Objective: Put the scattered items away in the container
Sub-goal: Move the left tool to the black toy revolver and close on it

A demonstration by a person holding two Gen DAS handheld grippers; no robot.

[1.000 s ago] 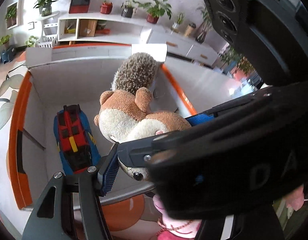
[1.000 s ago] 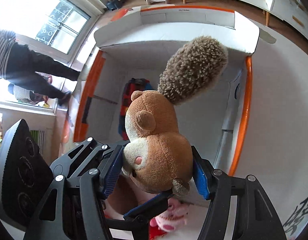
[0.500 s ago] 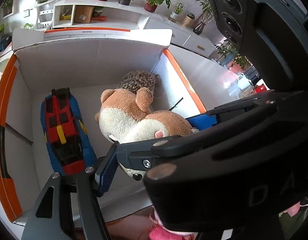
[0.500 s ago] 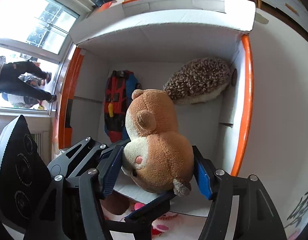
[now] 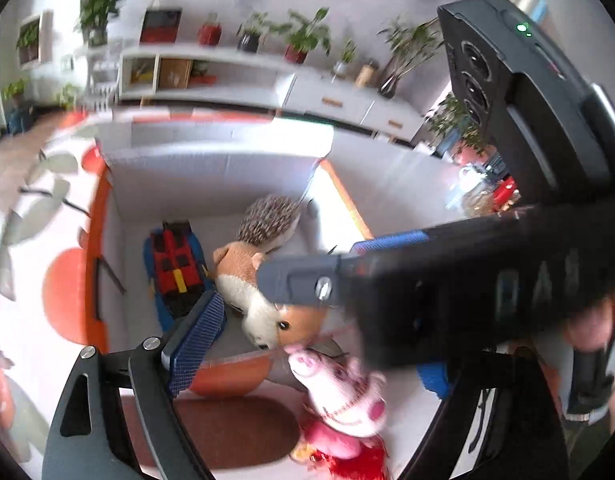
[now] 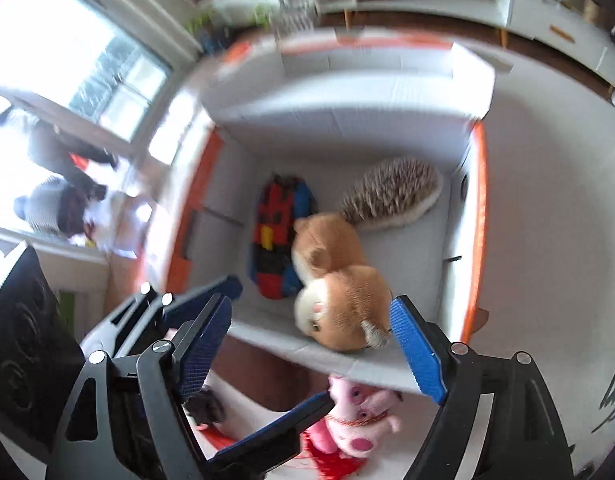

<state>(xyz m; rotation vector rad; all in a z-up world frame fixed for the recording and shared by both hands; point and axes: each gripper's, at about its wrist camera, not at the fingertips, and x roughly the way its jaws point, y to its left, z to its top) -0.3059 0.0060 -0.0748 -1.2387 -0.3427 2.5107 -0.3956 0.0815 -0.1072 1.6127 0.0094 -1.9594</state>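
The brown plush squirrel (image 6: 339, 292) lies inside the white and orange box (image 6: 347, 136), its spiky tail (image 6: 391, 196) toward the far right corner, beside a red and blue toy car (image 6: 277, 236). My right gripper (image 6: 311, 344) is open and empty, raised above the box's near wall. My left gripper (image 5: 311, 348) is open too, its right finger hidden behind the right gripper's body. A pink pig plush (image 5: 339, 392) lies on the table outside the box's near wall; it also shows in the right wrist view (image 6: 355, 420). The squirrel (image 5: 263, 300) and car (image 5: 175, 276) show in the left wrist view.
The box's flaps (image 6: 471, 76) stand open at the far side. A table mat with orange shapes (image 5: 67, 292) lies under the box. White shelves with potted plants (image 5: 227, 76) line the back wall. A window (image 6: 79, 52) is at the left.
My right gripper has opened and let go of the squirrel, which now lies in the box. Both grippers have pulled back and up from the box.
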